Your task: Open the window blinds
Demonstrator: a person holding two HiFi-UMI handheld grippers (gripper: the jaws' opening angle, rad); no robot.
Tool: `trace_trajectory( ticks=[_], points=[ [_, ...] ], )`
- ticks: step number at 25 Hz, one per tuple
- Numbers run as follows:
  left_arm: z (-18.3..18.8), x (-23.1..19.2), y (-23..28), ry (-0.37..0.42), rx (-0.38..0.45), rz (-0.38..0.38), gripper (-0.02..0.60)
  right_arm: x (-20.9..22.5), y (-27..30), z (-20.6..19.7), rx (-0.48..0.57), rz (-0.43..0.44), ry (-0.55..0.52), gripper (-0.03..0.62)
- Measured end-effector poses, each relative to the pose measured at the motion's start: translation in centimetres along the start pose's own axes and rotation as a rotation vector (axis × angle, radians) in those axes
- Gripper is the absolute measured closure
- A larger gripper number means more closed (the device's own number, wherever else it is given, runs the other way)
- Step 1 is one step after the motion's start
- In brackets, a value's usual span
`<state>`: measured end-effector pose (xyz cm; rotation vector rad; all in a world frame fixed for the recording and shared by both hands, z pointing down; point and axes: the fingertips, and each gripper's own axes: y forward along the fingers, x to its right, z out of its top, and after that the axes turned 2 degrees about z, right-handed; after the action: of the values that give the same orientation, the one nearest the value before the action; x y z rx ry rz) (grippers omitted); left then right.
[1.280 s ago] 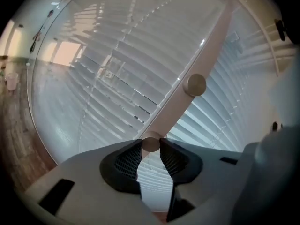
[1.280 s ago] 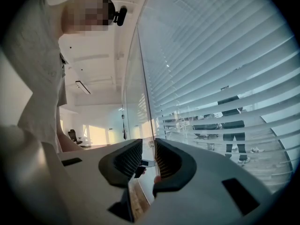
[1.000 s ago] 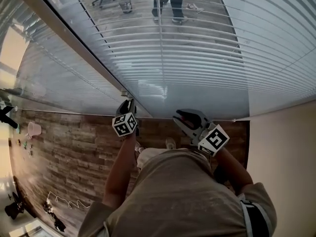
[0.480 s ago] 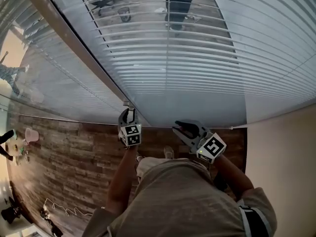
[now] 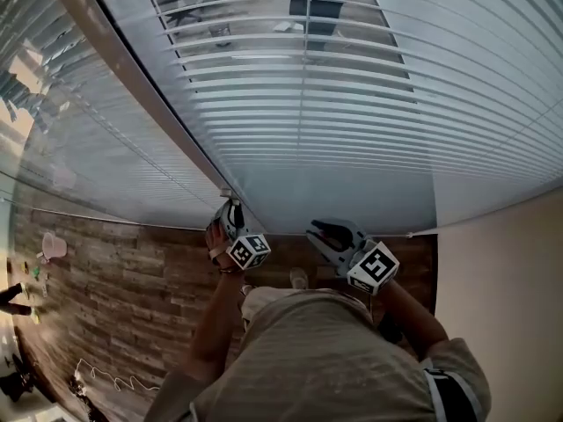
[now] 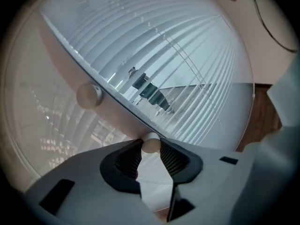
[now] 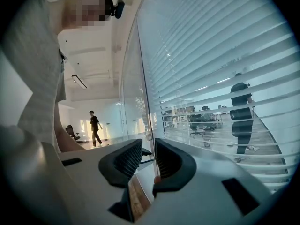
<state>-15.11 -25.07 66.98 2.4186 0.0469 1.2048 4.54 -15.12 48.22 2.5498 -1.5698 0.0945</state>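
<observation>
Beige short-sleeved shirt (image 5: pixel 325 359); left tool (image 5: pixel 230 209), right tool (image 5: pixel 319 229) grey, black ribbed pads (image 6: pixel 173 161), black-white marker cubes (image 5: pixel 249 251).

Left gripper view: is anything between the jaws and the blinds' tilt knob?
Nothing visible stands between them. The left gripper is closed on the round beige knob, at the frame beside the blinds.
</observation>
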Motion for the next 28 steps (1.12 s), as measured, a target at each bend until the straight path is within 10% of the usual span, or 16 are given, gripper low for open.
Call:
trace_trajectory(
  ticks=[5,8,10,15,18,20,28],
  points=[
    [0.1,0.8,-1.6,0.283,-0.044,0.078,0.443,-0.2,-1.3,-0.9,0.007,-0.010,0.017,0.508],
    [-0.1,0.7,-1.5,0.215,-0.067,-0.001,0.428,0.1,-0.8,-0.4,0.009,-0.005,0.021,0.507],
    [-0.7,0.6,-1.3,-0.053,-0.073,-0.126,0.392,0.3,0.1,0.1,0.000,0.006,0.009,0.508],
    [-0.5,0.6,-1.4,-1.066,-0.003,-0.483,0.333,0.5,0.2,-0.6,0.013,0.015,0.015,0.508],
    [-0.5,-0.3,-0.8,-1.326,0.049,-0.528,0.333,0.5,0.2,-0.7,0.010,0.014,0.018,0.508],
    [-0.7,-0.8,-0.4,-1.370,0.041,-0.530,0.335,0.5,0.5,-0.3,0.007,0.012,0.021,0.508],
    [-1.8,0.3,1.3,-1.146,-0.030,-0.455,0.446,1.3,0.7,-2.2,0.018,-0.005,0.023,0.508]
  ],
)
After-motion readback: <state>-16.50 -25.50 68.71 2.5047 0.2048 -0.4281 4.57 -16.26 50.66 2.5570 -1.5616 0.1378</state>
